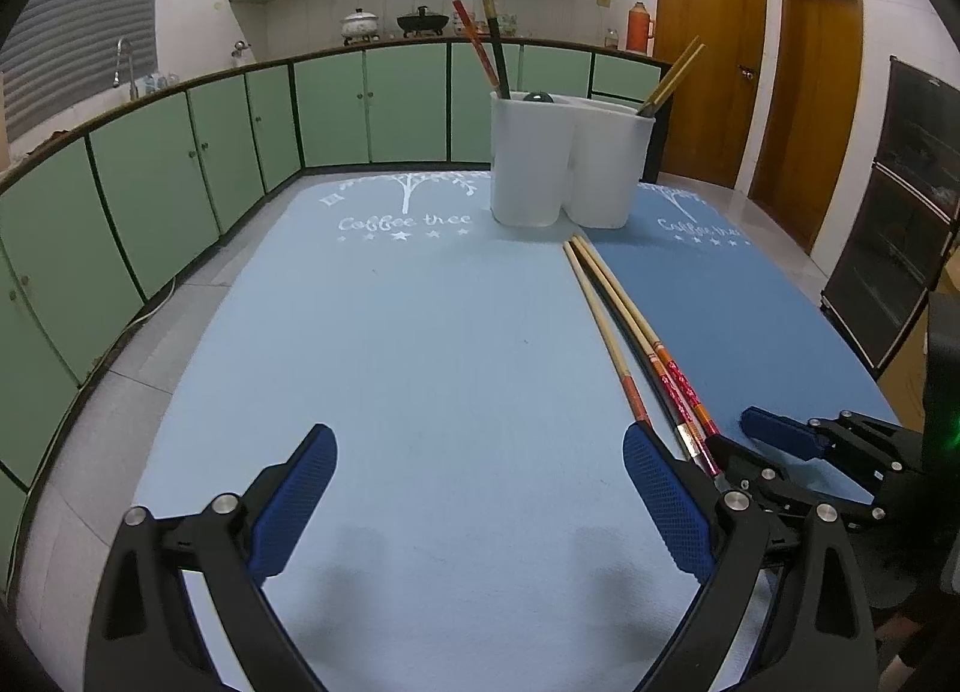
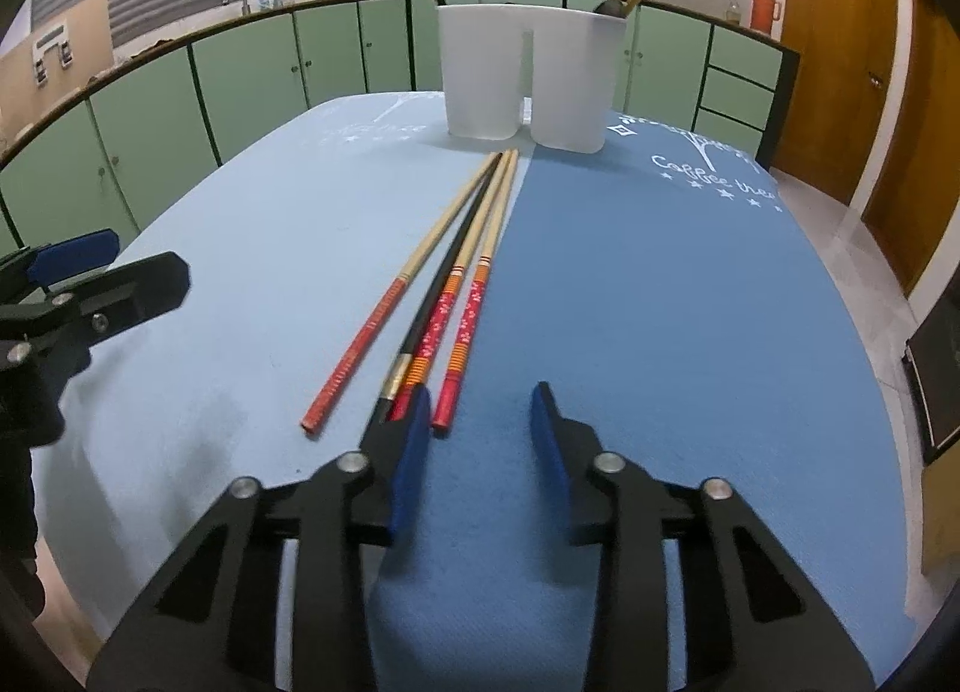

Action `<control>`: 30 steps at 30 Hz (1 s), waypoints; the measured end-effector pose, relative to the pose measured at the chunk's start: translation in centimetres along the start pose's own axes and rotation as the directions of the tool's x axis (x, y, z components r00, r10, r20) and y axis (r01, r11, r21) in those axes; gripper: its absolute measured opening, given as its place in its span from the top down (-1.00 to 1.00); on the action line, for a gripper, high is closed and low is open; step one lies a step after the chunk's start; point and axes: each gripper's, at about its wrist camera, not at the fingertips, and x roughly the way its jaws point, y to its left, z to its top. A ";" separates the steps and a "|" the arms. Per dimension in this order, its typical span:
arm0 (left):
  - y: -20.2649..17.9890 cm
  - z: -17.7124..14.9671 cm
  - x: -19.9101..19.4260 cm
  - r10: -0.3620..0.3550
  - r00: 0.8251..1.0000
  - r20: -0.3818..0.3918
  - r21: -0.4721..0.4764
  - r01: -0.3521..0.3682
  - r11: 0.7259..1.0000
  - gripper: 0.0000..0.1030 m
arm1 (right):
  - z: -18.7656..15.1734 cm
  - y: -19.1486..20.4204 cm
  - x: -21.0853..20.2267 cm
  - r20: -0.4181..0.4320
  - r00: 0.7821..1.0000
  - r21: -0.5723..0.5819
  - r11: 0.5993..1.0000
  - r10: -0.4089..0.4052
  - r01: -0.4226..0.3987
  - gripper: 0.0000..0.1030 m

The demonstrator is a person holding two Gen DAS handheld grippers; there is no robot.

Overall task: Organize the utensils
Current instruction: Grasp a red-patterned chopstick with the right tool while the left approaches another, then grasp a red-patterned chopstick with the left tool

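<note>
While both grippers hover low over the table, the left gripper (image 1: pixel 477 488) holds its blue-padded fingers spread wide apart above the pale blue mat (image 1: pixel 420 344), with nothing between them. The right gripper (image 2: pixel 483 434) sits just beside it to the right, jaws likewise released, its fingers parted over the seam where the pale mat meets the darker blue mat (image 2: pixel 660 302).

Four long chopsticks (image 2: pixel 462 284) lie bundled along that seam, their long axes running away from the grippers: red and orange patterned handle ends near the fingers, pale wooden tips pointing at the white two-compartment plastic utensil holder (image 2: pixel 522 74). One is black-shafted. The right gripper's left finger (image 2: pixel 414 440) covers the nearest handle ends; no chopstick lies between the jaws. More chopsticks (image 1: pixel 489 41) stand tilted in the holder.
</note>
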 end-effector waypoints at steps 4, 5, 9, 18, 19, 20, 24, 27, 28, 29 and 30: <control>-0.9 -0.3 0.2 -0.008 1.000 -0.009 0.014 0.008 1.000 -0.83 | -0.1 -0.2 -0.2 0.004 1.000 0.016 1.000 0.019 -0.019 0.89; -1.1 -0.4 0.2 -0.010 1.000 -0.011 0.021 0.010 1.000 -0.83 | -0.1 -0.3 -0.2 0.004 1.000 0.024 0.999 0.024 -0.024 0.89; -2.1 -0.7 0.4 -0.022 1.000 -0.019 0.041 0.022 0.999 -0.83 | -0.4 -1.3 -0.6 0.007 1.000 0.054 0.998 0.021 -0.021 0.90; -4.4 -1.6 1.6 -0.052 0.997 -0.059 0.049 0.055 0.997 -0.74 | -1.8 -5.2 -1.8 0.000 1.000 0.126 0.992 -0.020 0.020 0.91; -4.6 -1.7 1.7 -0.054 0.997 -0.063 0.047 0.057 0.997 -0.73 | -2.0 -5.5 -1.9 0.000 1.000 0.134 0.991 -0.020 0.020 0.91; -4.9 -1.8 1.9 -0.056 0.996 -0.068 0.045 0.060 0.997 -0.71 | -2.1 -5.8 -1.9 0.000 1.000 0.135 0.991 -0.020 0.020 0.91; -5.6 -2.1 2.9 -0.056 0.994 -0.091 0.036 0.059 0.998 -0.59 | -2.3 -6.1 -1.9 0.003 1.000 0.130 0.991 -0.017 0.017 0.91; -6.0 -2.4 3.4 -0.038 0.994 -0.101 0.033 0.042 0.999 -0.46 | -2.4 -6.3 -1.9 0.006 1.000 0.130 0.992 -0.012 0.011 0.91; -6.1 -2.4 3.4 -0.033 0.994 -0.099 0.038 0.037 0.999 -0.43 | -2.4 -6.4 -1.8 0.007 1.000 0.134 0.991 -0.008 0.007 0.91; -6.2 -2.3 3.4 -0.032 0.995 -0.100 0.041 0.036 0.999 -0.42 | -2.4 -6.4 -1.8 0.008 1.000 0.137 0.991 -0.004 0.003 0.91; -6.2 -2.3 3.4 -0.028 0.995 -0.100 0.037 0.032 0.999 -0.41 | -2.4 -6.4 -1.8 0.008 1.000 0.139 0.990 -0.003 0.001 0.91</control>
